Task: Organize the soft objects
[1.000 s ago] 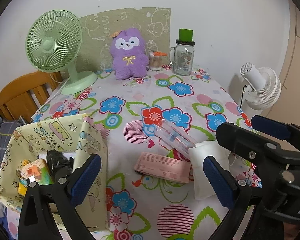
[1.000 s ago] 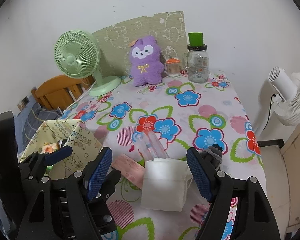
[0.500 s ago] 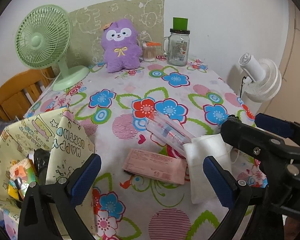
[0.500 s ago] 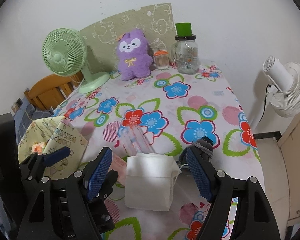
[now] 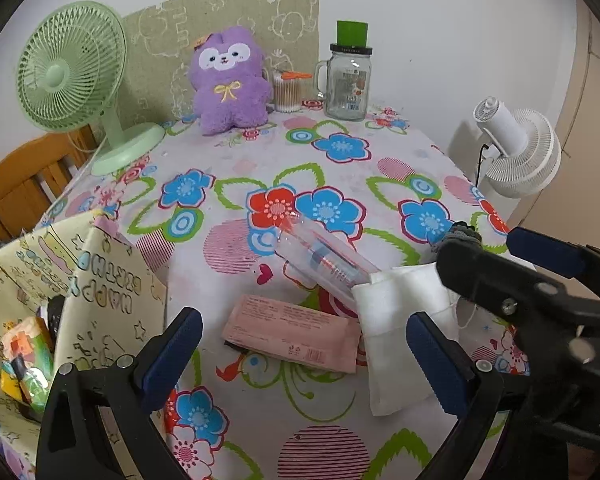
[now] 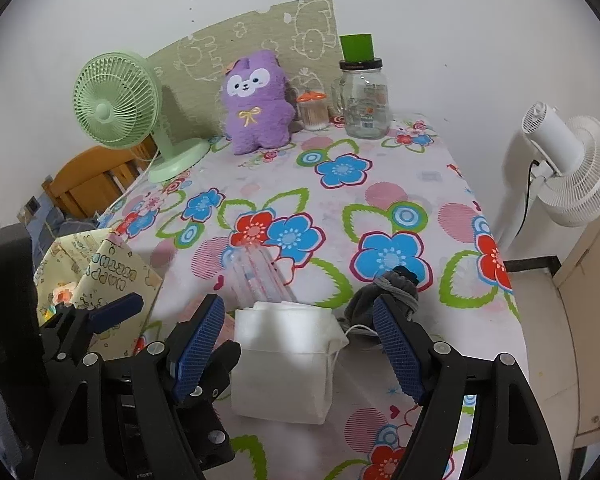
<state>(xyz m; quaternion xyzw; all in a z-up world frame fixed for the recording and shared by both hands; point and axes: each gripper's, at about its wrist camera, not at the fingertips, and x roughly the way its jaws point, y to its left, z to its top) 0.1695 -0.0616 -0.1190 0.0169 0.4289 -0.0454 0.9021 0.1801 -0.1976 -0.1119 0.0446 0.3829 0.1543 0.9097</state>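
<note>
A white face mask stack lies near the table's front edge, also in the left wrist view. My right gripper is open, its blue pads on either side of the stack. A pink flat pack lies left of it. My left gripper is open above the pink pack. A clear tube pack lies behind them. A grey rolled sock lies to the right. A purple plush toy sits at the back. A yellow patterned bag stands open at the left.
A green fan stands at the back left. A glass jar with a green lid and a cotton swab pot stand by the wall. A white fan stands beside the table's right edge. A wooden chair is behind the bag.
Both grippers have moved forward and lower over the table. The right gripper's pads now sit around the white mask stack, and the sock has come into view.
</note>
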